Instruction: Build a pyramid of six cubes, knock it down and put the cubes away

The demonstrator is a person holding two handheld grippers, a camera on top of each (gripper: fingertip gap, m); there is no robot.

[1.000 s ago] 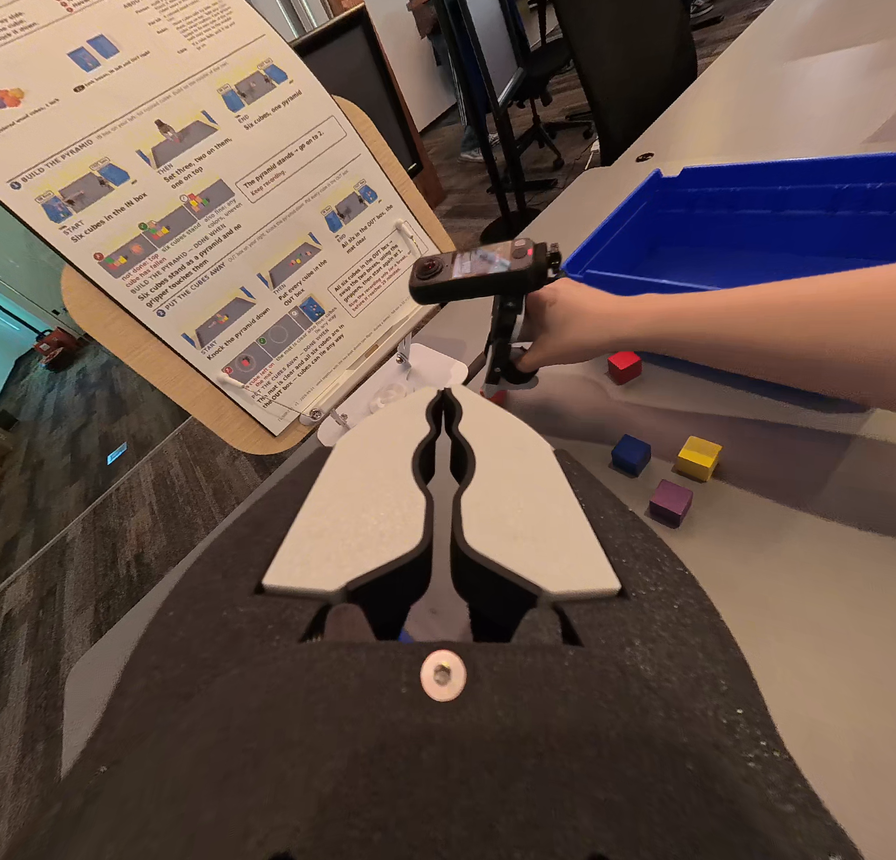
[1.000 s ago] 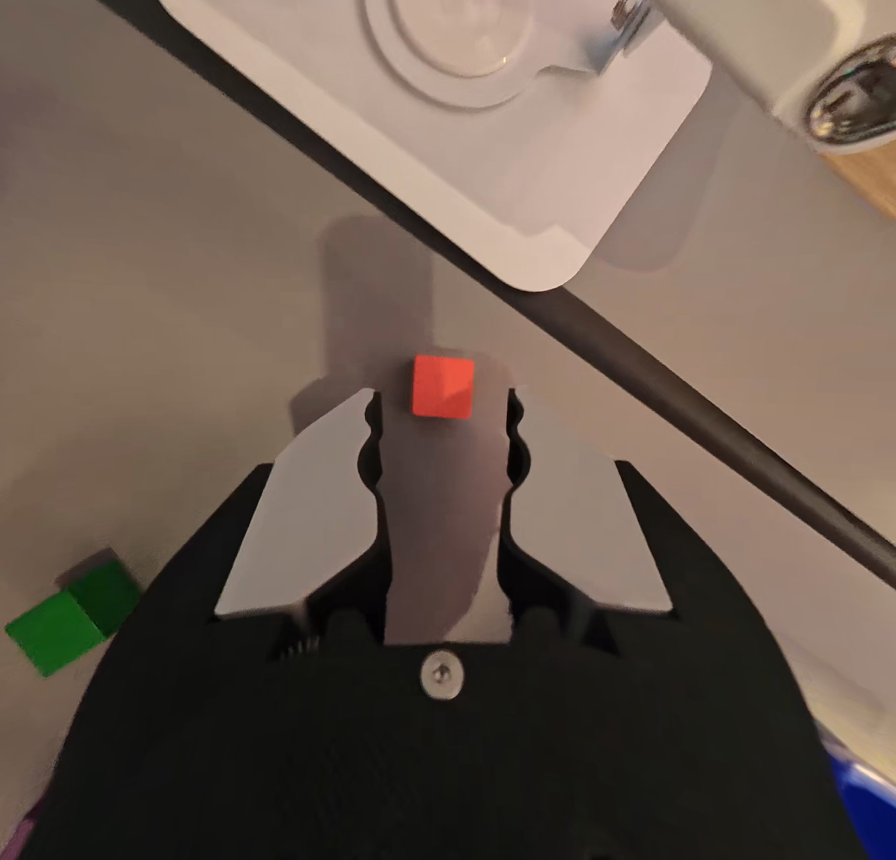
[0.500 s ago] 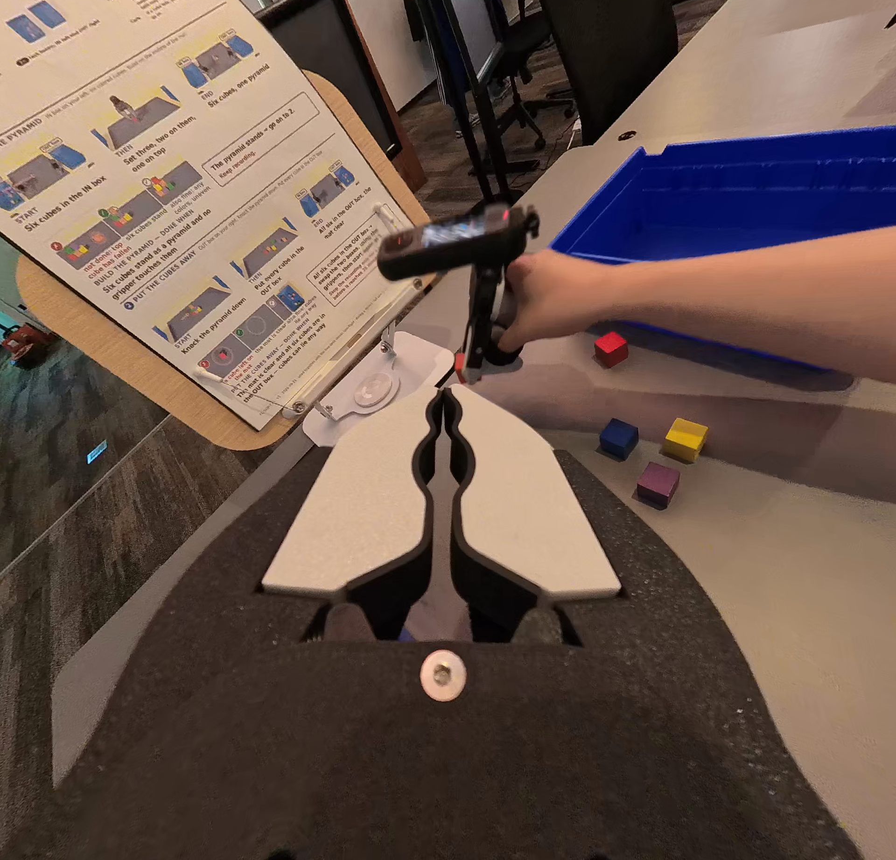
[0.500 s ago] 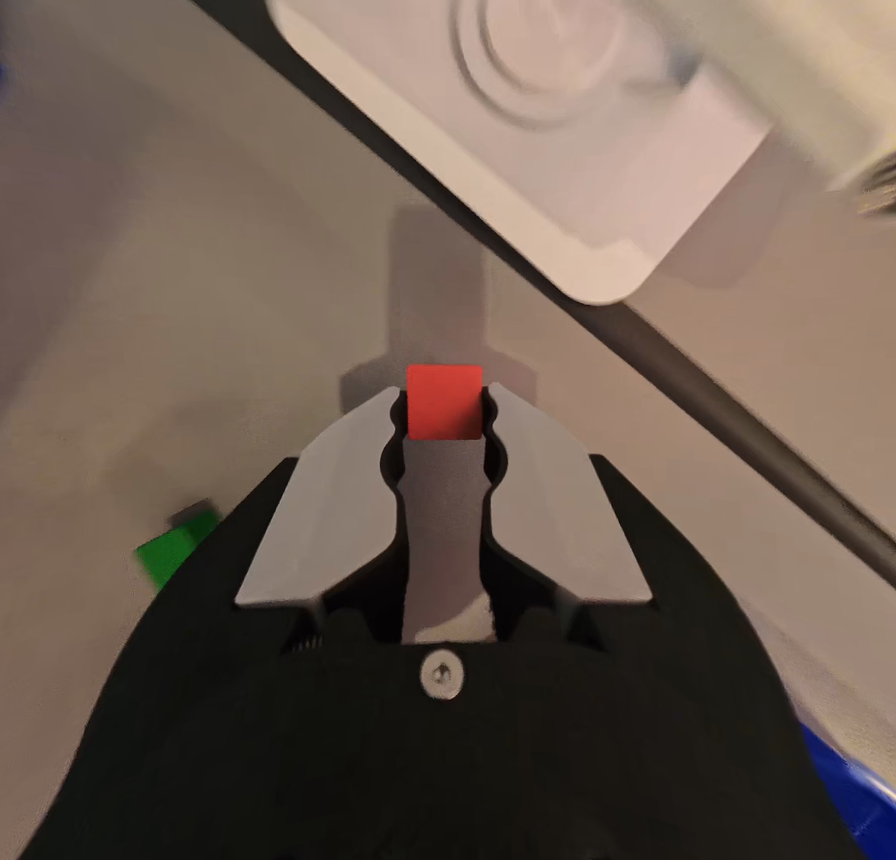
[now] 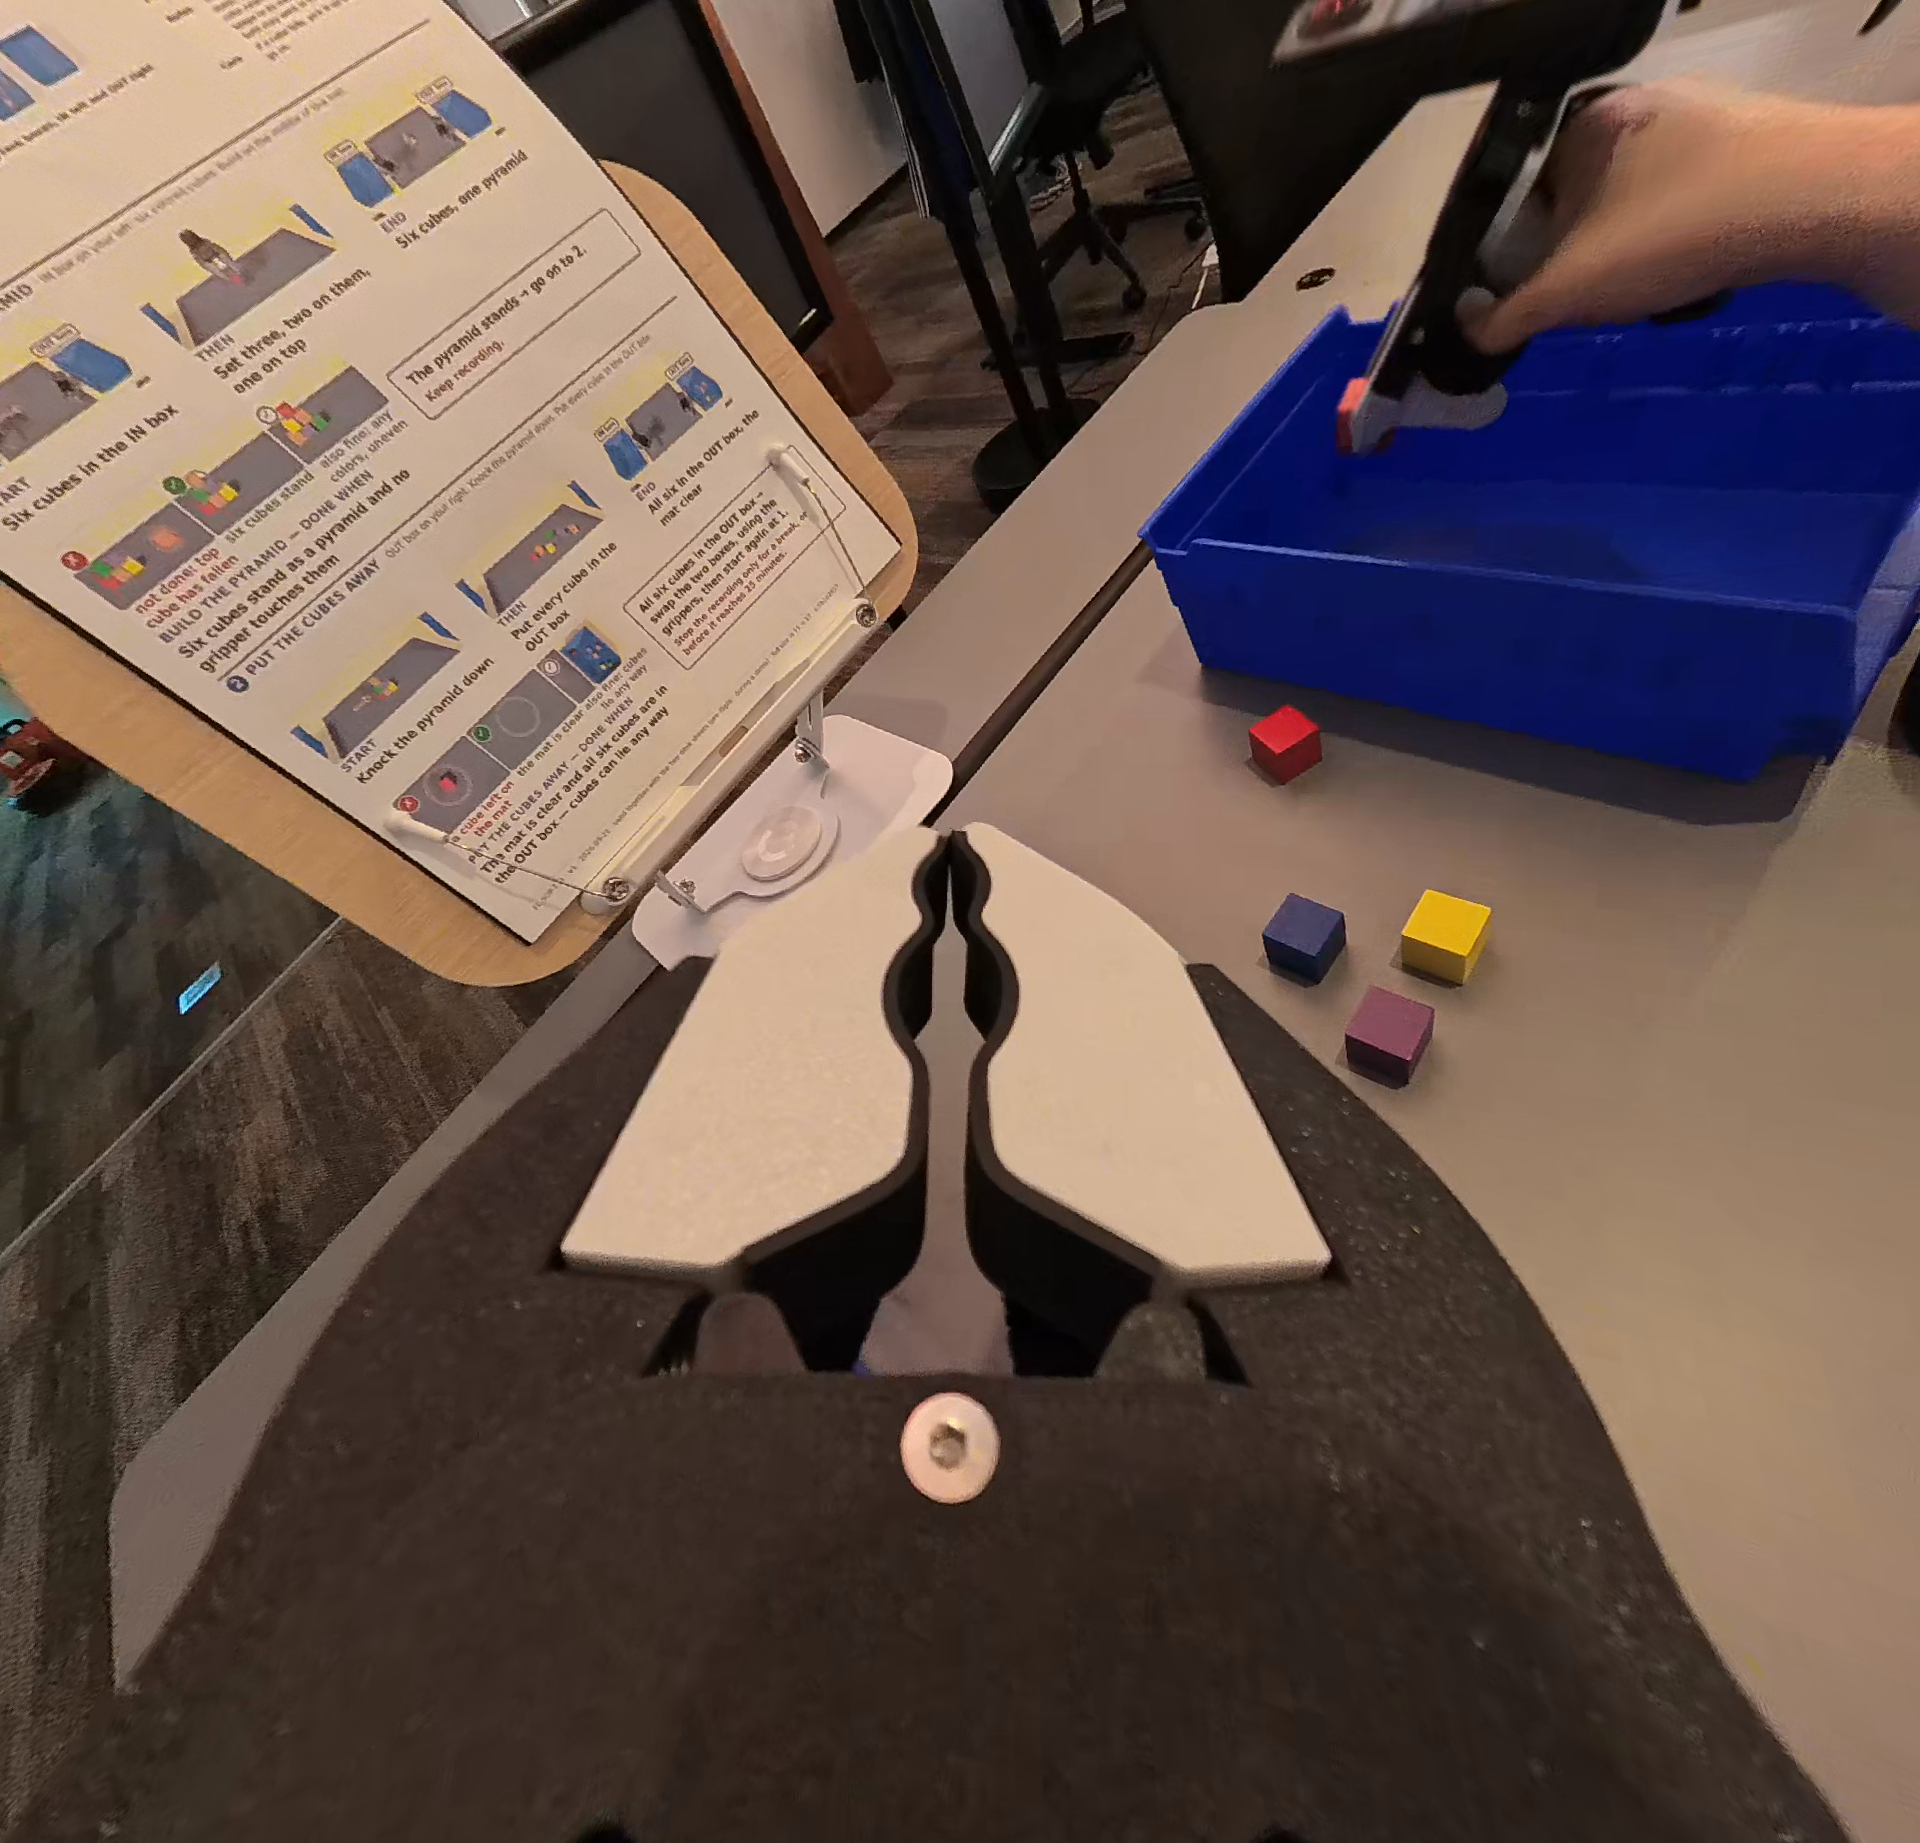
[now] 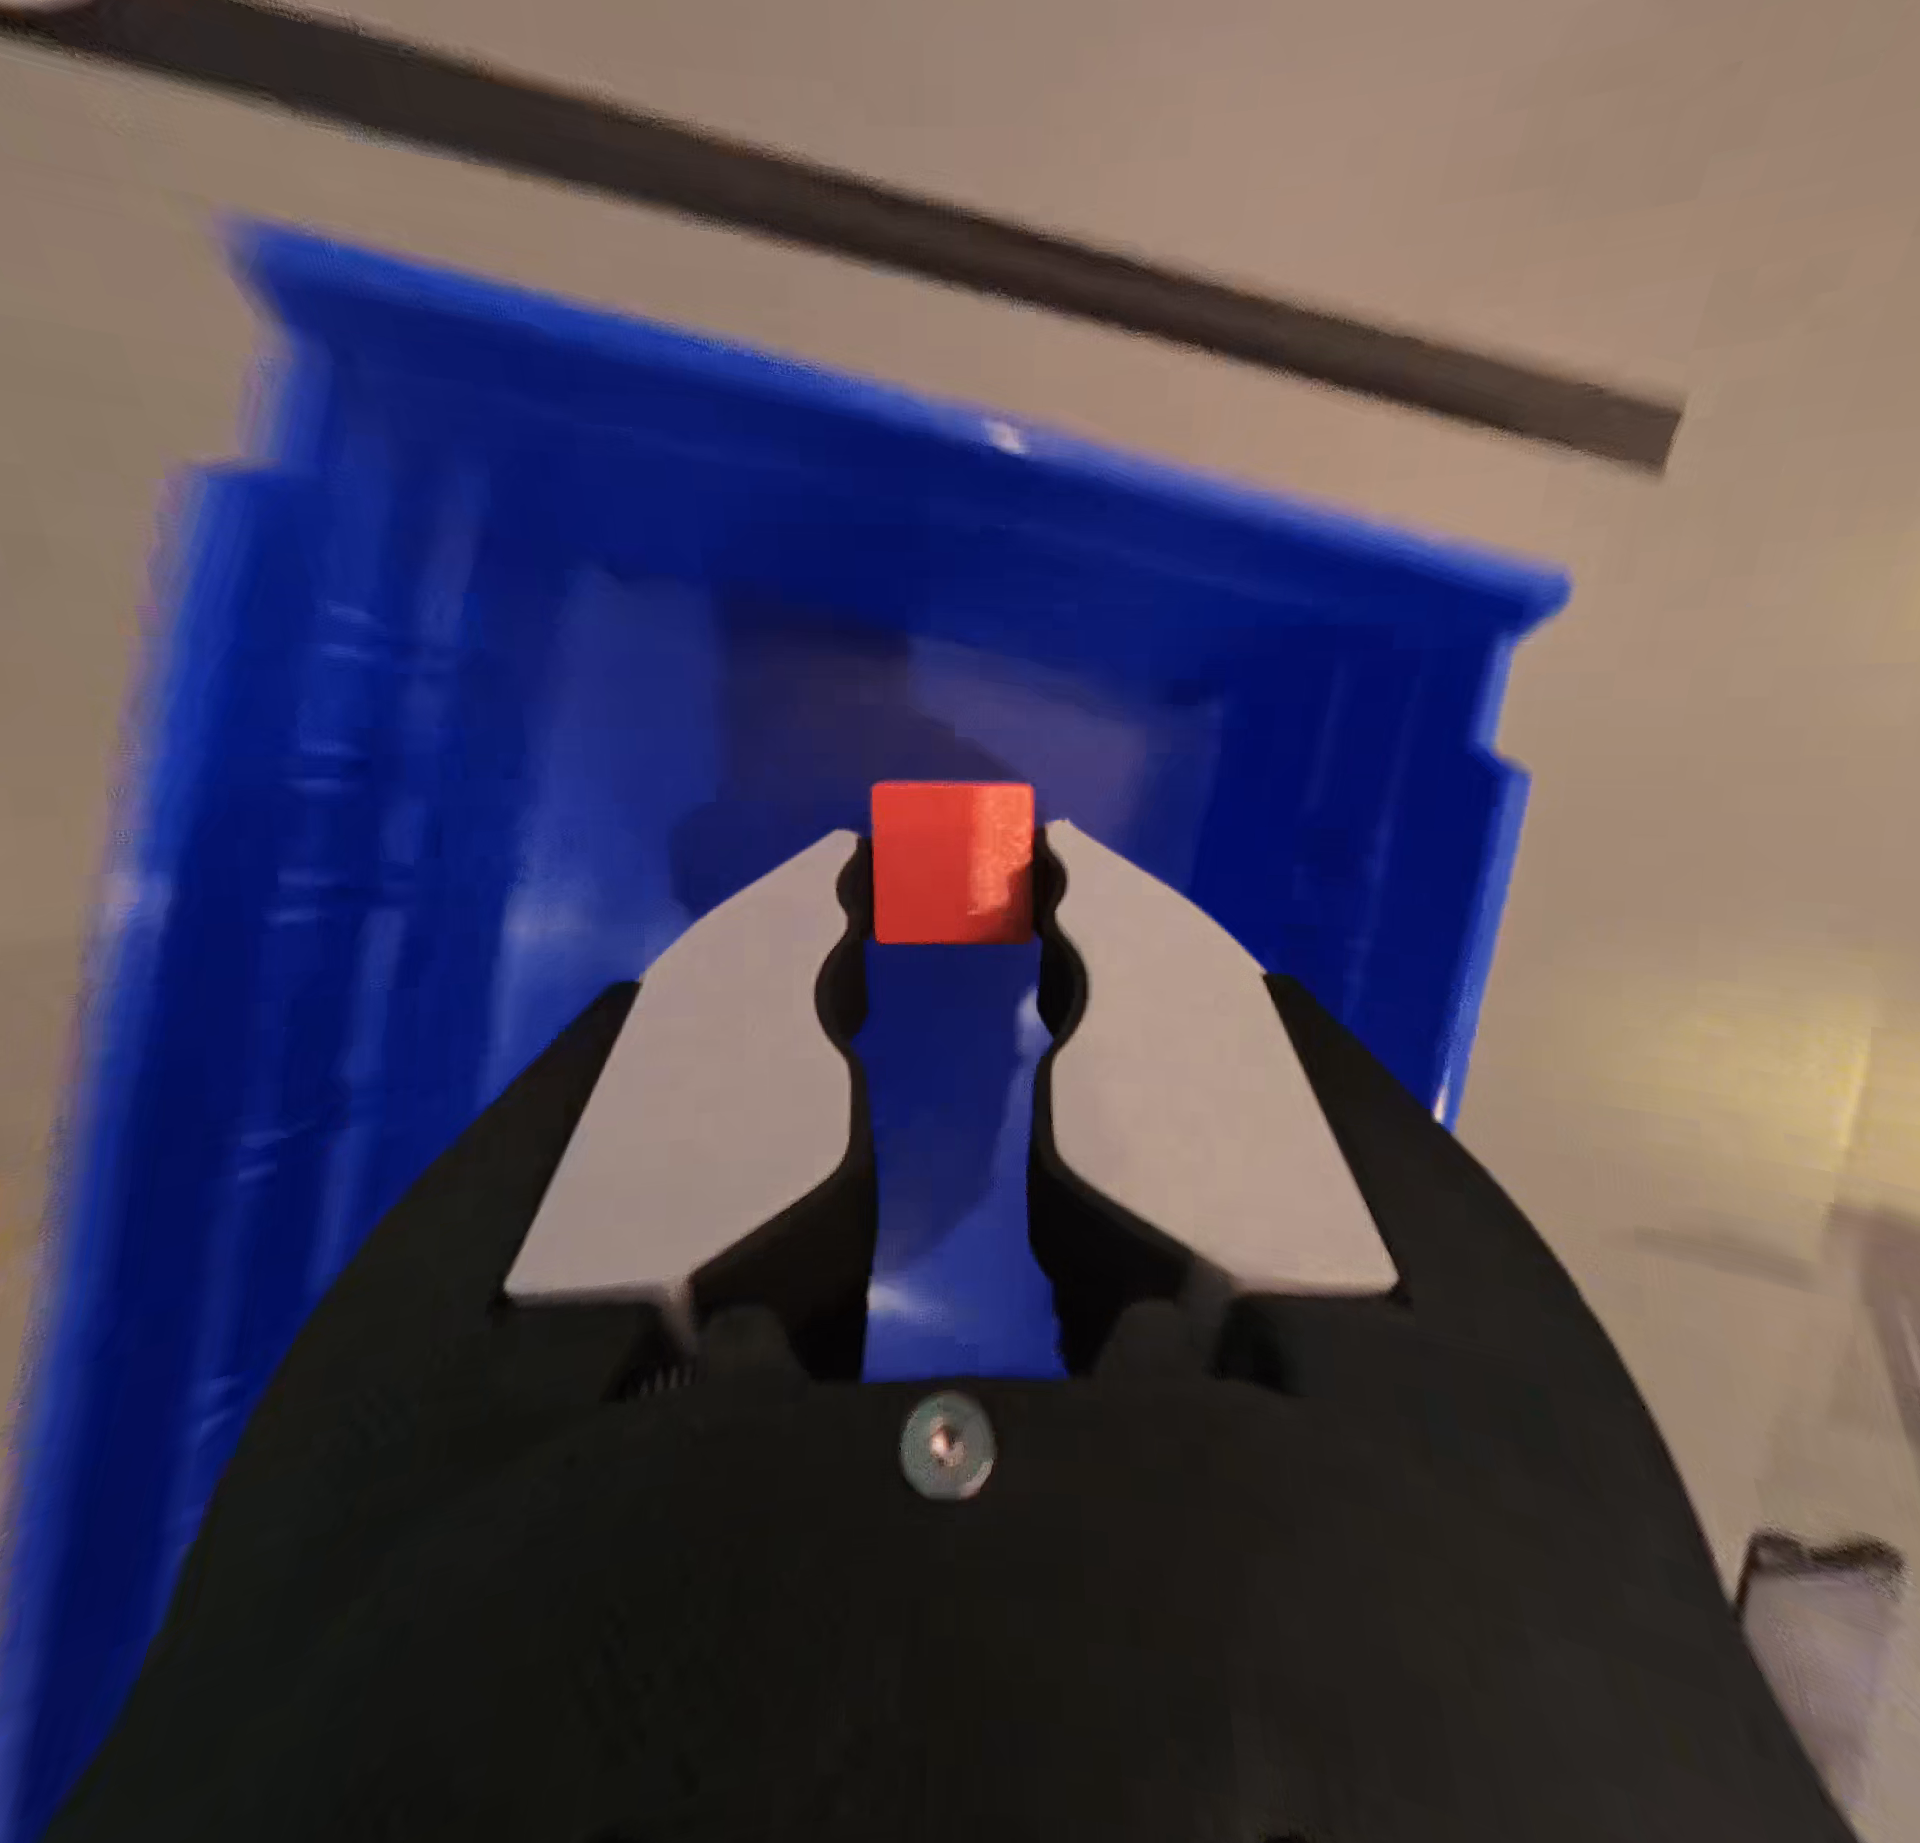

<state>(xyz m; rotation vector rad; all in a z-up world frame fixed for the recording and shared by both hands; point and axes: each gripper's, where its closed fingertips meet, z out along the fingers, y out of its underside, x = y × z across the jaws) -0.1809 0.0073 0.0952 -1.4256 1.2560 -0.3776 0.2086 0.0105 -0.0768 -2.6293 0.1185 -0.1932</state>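
An orange-red cube (image 6: pixel 953 863), small, matte and sharp-edged, sits pinched at the very tips of the right gripper (image 6: pixel 953 837), whose jaws are parted only by the cube's width and press its left and right faces. The cube hangs in the air above the inside of a blue bin (image 6: pixel 343 754), clear of its floor and walls. From the left wrist view, the same gripper (image 5: pixel 1366 429) is seen at far right, tilted down into the bin (image 5: pixel 1507 640), with a person's hand (image 5: pixel 1683 204) around its handle. The left gripper (image 5: pixel 951 843) is clenched on nothing, its two pale fingers (image 5: pixel 790 1055) meeting at the tips above the near edge of the grey table (image 5: pixel 1662 1222). Four more cubes rest on the table: a red cube (image 5: pixel 1285 742) just beside the bin's near wall, and nearer, grouped but apart, a blue cube (image 5: pixel 1303 936), a yellow cube (image 5: pixel 1445 935) and a purple cube (image 5: pixel 1389 1033). At left, an instruction sheet (image 5: pixel 343 422) leans on a wooden board (image 5: pixel 312 837).
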